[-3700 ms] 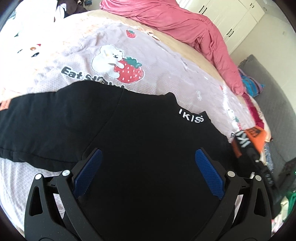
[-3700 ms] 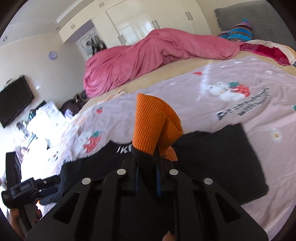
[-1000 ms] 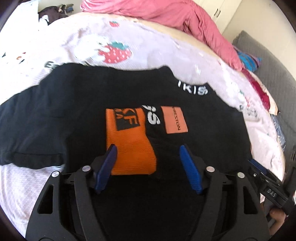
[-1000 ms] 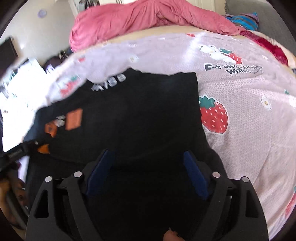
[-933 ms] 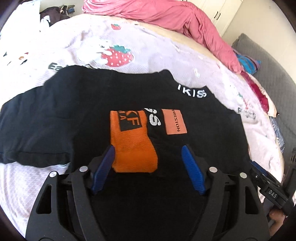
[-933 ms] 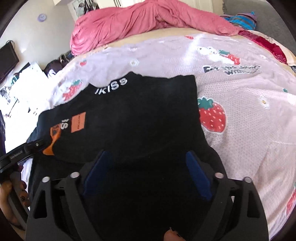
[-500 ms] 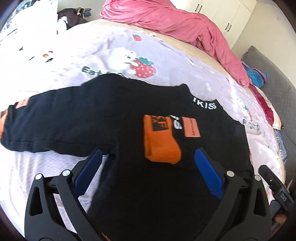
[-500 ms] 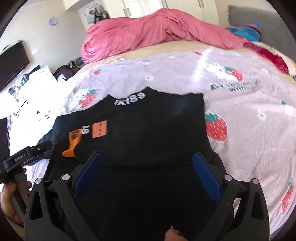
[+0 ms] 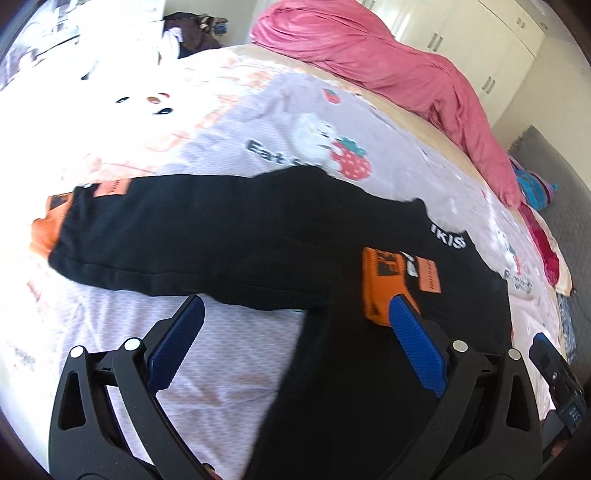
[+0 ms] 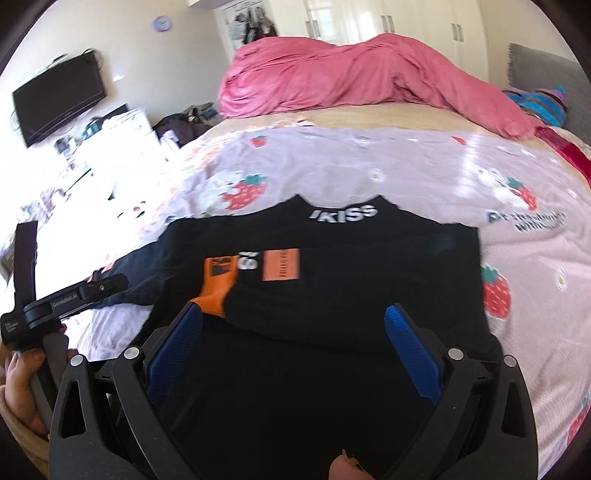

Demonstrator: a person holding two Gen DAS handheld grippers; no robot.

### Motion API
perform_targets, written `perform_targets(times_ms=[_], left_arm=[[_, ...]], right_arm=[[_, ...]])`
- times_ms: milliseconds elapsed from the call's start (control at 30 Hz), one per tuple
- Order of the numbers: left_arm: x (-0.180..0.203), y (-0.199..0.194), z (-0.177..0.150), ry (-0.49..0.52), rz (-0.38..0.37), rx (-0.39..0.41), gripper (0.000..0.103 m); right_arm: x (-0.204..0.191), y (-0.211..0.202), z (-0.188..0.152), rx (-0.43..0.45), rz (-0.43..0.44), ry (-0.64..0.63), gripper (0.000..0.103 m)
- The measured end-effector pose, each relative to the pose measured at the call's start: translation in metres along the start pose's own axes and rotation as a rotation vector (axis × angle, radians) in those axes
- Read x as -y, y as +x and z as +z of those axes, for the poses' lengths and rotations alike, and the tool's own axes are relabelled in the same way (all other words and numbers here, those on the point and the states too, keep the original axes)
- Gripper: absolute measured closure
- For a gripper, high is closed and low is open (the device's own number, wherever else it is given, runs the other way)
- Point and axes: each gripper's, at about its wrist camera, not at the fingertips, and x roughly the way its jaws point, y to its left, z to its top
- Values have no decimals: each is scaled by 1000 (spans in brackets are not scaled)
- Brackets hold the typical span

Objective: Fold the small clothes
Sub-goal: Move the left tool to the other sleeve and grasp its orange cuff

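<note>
Sweater (image 9: 229,236) in black lies flat on the bed, spread over the strawberry-print sheet (image 9: 229,147), its collar with white lettering (image 10: 343,214) toward the pink duvet (image 10: 351,81) heaped at the far side. One sleeve is folded in across the chest, so its orange cuff (image 9: 382,284) rests on the black body beside an orange patch (image 10: 280,264). The other sleeve (image 9: 147,232) stretches straight out over the sheet, its orange cuff (image 9: 46,229) at the far end. The left tool (image 9: 295,310) hovers above the bed with its blue pads (image 9: 417,350) spread wide apart and nothing between them; one pad sits over the bare sheet, the other over the folded cuff. The right tool (image 10: 293,314) hangs over the lower part of the sweater, jaws likewise wide apart and empty. A wall-mounted television (image 10: 59,99) and white wardrobe doors (image 10: 369,18) show behind the bed
</note>
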Motion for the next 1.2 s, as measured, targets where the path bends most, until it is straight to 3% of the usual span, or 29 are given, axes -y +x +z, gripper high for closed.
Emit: perform_targets(times_ms=[433, 1200], left_arm=[[-67, -13, 7, -133, 76, 38, 9], [-178, -24, 8, -390, 181, 101, 9]], right_arm=[[-80, 25, 12, -7, 105, -158, 4], [-177, 60, 4, -81, 217, -372, 5]])
